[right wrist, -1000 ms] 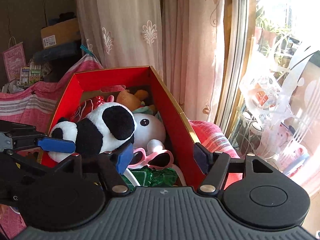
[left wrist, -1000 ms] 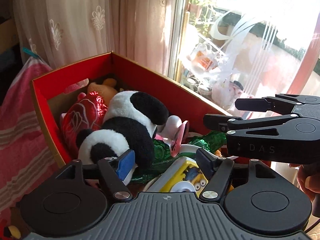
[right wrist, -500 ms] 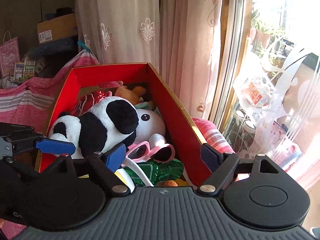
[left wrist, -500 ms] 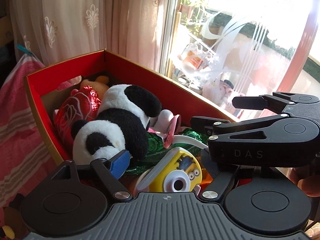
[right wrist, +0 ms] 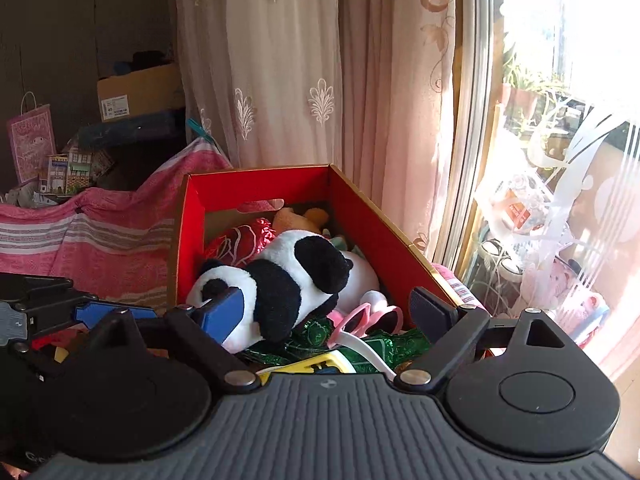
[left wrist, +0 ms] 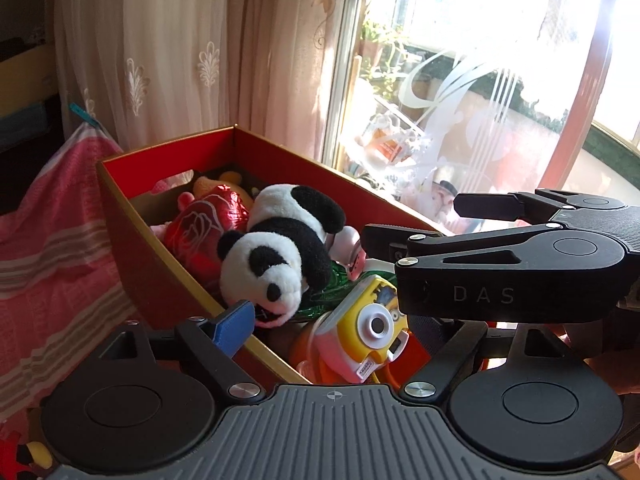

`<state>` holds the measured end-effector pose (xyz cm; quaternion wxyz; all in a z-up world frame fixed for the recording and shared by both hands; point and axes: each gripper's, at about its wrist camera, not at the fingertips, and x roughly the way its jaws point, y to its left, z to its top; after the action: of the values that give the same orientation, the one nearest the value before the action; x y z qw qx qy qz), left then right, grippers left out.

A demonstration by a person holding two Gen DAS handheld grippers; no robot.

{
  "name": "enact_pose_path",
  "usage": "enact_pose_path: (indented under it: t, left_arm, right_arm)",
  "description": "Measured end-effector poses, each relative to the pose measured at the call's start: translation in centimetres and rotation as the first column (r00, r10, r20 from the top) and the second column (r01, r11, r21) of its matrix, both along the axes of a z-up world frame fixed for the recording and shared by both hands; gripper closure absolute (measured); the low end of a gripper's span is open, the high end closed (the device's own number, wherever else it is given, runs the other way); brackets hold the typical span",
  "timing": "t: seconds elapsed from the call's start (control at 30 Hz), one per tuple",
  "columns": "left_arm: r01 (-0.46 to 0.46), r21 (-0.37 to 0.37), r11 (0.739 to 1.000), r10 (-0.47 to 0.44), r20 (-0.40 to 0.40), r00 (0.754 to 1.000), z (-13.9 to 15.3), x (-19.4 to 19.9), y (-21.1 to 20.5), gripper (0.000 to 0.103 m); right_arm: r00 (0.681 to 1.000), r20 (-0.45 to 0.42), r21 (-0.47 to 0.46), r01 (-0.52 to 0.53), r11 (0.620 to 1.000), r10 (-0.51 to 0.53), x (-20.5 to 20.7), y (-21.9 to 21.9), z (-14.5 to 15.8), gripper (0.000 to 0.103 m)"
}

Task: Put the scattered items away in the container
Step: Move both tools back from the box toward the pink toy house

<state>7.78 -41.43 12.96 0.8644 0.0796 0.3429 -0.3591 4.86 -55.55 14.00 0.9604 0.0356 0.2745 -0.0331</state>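
A red cardboard box (left wrist: 132, 240) (right wrist: 188, 232) holds a panda plush (left wrist: 280, 252) (right wrist: 288, 284), a red foil heart (left wrist: 200, 232), a yellow Minion toy camera (left wrist: 368, 328), green foil wrap (right wrist: 360, 344), pink sunglasses (right wrist: 372, 316) and a white plush (right wrist: 364, 276). My left gripper (left wrist: 332, 328) is open and empty over the box's near end. My right gripper (right wrist: 328, 312) is open and empty above the box. It shows side-on in the left wrist view (left wrist: 412, 220), right of the box.
A pink striped blanket (right wrist: 80, 240) lies under and left of the box. Lace curtains (right wrist: 280, 72) hang behind it. A window (right wrist: 560, 140) runs along the right. A cardboard carton (right wrist: 136, 92) and a pink gift bag (right wrist: 30, 140) stand far left.
Both grippers have pulled back and up from the box. The box looks smaller and farther, and the Minion camera has come fully into view.
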Motion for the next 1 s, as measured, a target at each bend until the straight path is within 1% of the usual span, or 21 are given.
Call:
enact_pose_path:
  t: [0.1,0.2,0.3,0.47,0.53,0.7,0.9,1.0]
  left_arm:
    - [-0.020,0.009,1.000,0.020,0.027,0.999,0.6,-0.5,2.7,0.011]
    - [-0.058,0.028,0.998,0.057,0.034,0.998,0.6,-0.5,5.4,0.011]
    - [-0.112,0.044,0.993,0.111,0.027,0.993,0.3,-0.3,8.3,0.011]
    - [-0.211,0.071,0.975,0.211,-0.002,0.977,-0.7,0.2,13.3,0.011]
    - [-0.248,0.095,0.964,0.250,-0.008,0.968,-1.5,0.2,15.2,0.011]
    - [-0.328,0.152,0.932,0.339,-0.054,0.939,-3.9,0.0,20.2,0.011]
    - [-0.402,0.192,0.895,0.424,-0.088,0.901,-6.3,-1.1,25.9,0.011]
    - [-0.430,0.198,0.881,0.457,-0.115,0.882,-7.3,-1.7,28.4,0.011]
  right_arm:
    - [0.999,0.028,-0.006,-0.040,0.999,0.040,-0.3,2.5,0.8,0.010]
    - [0.995,0.044,-0.015,-0.088,0.996,0.089,-0.4,5.0,1.1,0.009]
    - [0.990,0.044,-0.017,-0.137,0.990,0.138,-0.3,7.5,1.0,0.008]
    - [0.973,0.017,-0.009,-0.230,0.973,0.230,-0.1,11.4,0.0,0.007]
    - [0.966,0.001,-0.007,-0.260,0.966,0.260,0.1,12.8,-0.6,0.007]
    - [0.948,-0.046,0.004,-0.315,0.949,0.315,0.4,16.2,-2.4,0.007]
    - [0.926,-0.106,0.017,-0.364,0.931,0.363,0.1,20.1,-4.5,0.007]
    - [0.910,-0.137,0.019,-0.392,0.920,0.390,0.2,22.2,-5.5,0.007]
